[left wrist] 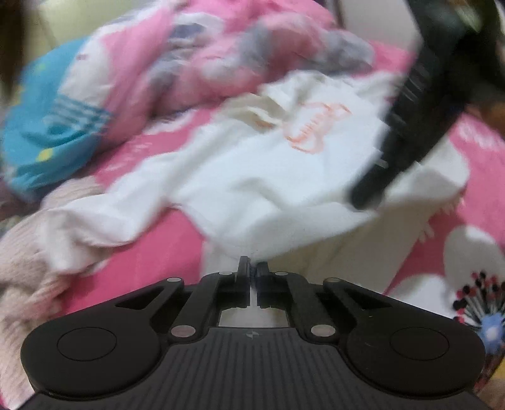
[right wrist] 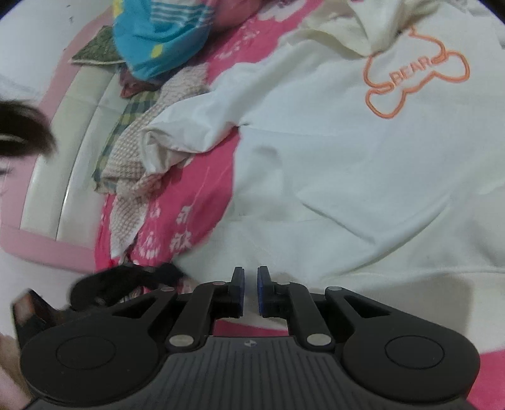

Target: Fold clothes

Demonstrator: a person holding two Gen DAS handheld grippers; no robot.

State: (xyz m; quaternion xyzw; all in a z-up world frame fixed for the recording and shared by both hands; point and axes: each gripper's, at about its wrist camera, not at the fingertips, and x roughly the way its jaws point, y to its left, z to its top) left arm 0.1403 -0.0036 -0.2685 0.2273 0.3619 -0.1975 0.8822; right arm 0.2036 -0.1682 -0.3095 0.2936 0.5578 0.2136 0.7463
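One white sweatshirt (right wrist: 331,151) flat on pink bedsheet (right wrist: 202,189), left jaws pinching its hem, right jaws slightly parted.

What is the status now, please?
Left gripper shut on white shirt hem. Right gripper slightly open, empty. Knit cloth beside the sleeve.

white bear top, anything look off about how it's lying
Yes: the white top is not flat. Its sleeve is bunched and curled at the cuff, draped onto the knit pile, and the collar area is rumpled.
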